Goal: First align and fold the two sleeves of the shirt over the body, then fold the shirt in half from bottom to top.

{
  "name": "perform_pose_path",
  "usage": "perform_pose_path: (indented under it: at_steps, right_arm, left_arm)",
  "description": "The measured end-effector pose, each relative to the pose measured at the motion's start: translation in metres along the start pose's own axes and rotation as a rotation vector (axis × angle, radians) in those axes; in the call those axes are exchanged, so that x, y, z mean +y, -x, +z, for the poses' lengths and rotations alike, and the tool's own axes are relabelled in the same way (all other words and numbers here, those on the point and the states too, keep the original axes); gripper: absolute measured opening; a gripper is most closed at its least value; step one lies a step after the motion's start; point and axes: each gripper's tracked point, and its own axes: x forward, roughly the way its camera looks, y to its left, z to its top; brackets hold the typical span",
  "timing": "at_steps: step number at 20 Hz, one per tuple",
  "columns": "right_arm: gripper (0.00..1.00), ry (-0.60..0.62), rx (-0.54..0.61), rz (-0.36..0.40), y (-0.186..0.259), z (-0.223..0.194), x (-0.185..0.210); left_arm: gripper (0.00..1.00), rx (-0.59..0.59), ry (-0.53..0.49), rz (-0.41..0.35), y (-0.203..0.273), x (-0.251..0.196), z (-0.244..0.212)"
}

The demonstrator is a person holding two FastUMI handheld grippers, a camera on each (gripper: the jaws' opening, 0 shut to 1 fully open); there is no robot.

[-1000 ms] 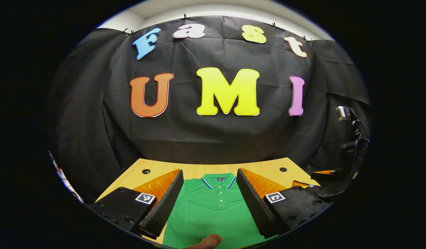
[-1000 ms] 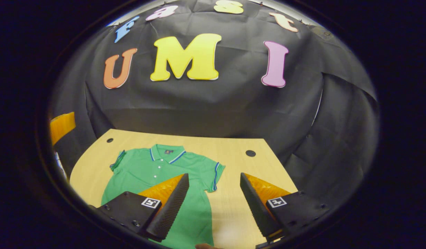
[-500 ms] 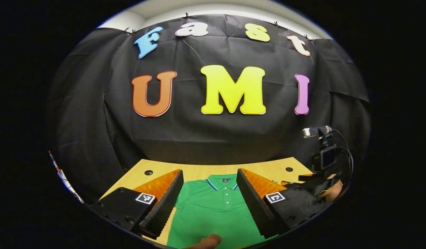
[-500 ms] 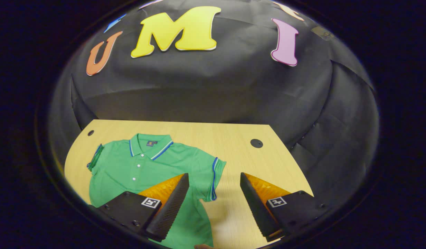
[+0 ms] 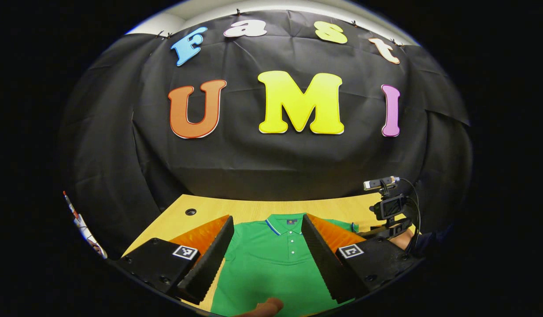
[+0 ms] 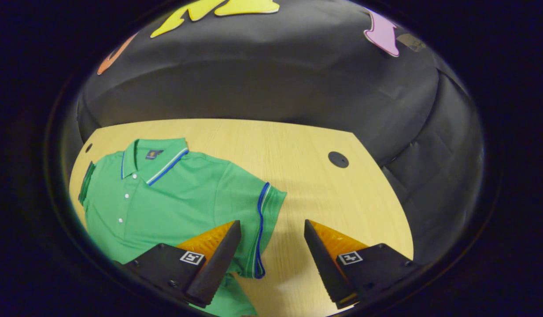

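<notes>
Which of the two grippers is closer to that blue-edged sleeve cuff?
Right. The right gripper hangs open just above the blue-edged sleeve cuff; the left gripper is open over the shirt's buttoned chest.

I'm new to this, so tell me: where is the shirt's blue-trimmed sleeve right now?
In the right gripper view, the blue-trimmed sleeve lies flat on the wooden table, just ahead of the open right gripper.

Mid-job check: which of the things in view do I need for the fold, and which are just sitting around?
For the job:
green polo shirt, flat on the table
its sleeve with blue trim
left tongs, open
right tongs, open

Just there:
wooden table
round hole in the tabletop
</notes>
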Motion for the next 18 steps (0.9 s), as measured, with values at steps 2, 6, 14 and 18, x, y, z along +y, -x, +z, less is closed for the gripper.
perform_pose_path:
  at_steps: [2,6,14,18]
  right_arm:
    - [0.94,-0.020,0.021,0.020,-0.010,-0.002,0.004]
    - [0.80,-0.050,0.033,0.070,-0.015,-0.004,0.011]
    - [0.15,-0.051,0.035,0.142,-0.014,-0.004,0.022]
    - [0.06,-0.059,0.034,0.120,-0.012,-0.003,0.022]
  left_arm:
    - [0.99,0.025,0.010,0.003,0.000,0.001,-0.011]
    - [1.00,0.062,0.035,0.016,0.004,0.002,-0.021]
    - [1.00,0.062,0.009,0.030,0.011,0.000,-0.022]
    - [1.00,0.060,0.000,0.044,0.019,0.001,-0.019]
